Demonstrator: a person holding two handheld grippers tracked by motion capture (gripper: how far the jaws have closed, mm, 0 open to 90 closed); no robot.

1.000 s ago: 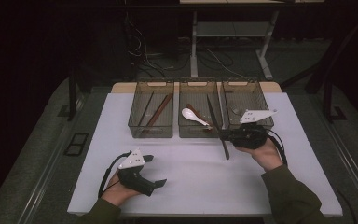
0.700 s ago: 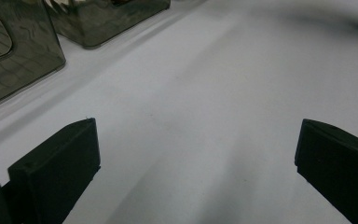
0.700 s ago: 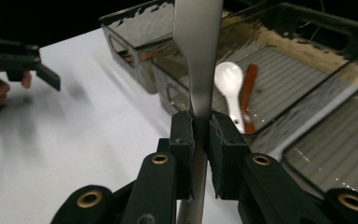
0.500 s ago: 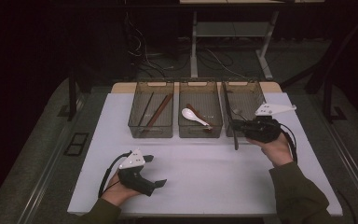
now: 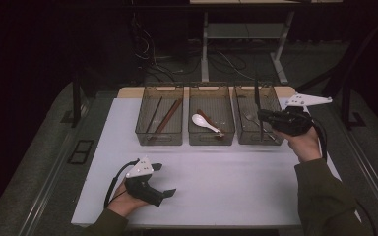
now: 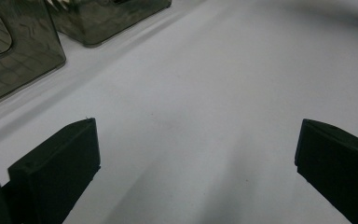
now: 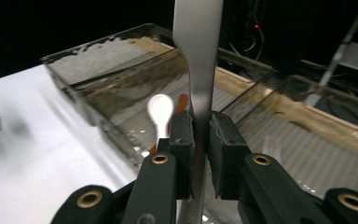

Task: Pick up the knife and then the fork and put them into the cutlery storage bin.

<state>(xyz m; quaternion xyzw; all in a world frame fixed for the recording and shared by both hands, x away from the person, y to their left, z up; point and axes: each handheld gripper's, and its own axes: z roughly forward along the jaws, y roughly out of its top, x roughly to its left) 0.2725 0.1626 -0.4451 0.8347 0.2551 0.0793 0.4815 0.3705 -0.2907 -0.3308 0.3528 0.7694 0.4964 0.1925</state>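
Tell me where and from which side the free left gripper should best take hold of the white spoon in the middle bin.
Probably the handle of the white spoon, taken from above. It lies nearly flat in the middle bin, whose walls block a sideways approach. The handle is slim enough for the left gripper, which rests open on the table; the rounded bowl would slip more easily.

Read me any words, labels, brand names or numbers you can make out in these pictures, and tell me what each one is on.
No text can be read in any view.
The three bins, the white spoon and the metal utensil clamped in the right gripper bear no lettering.
The left gripper and the white table carry no visible marks.
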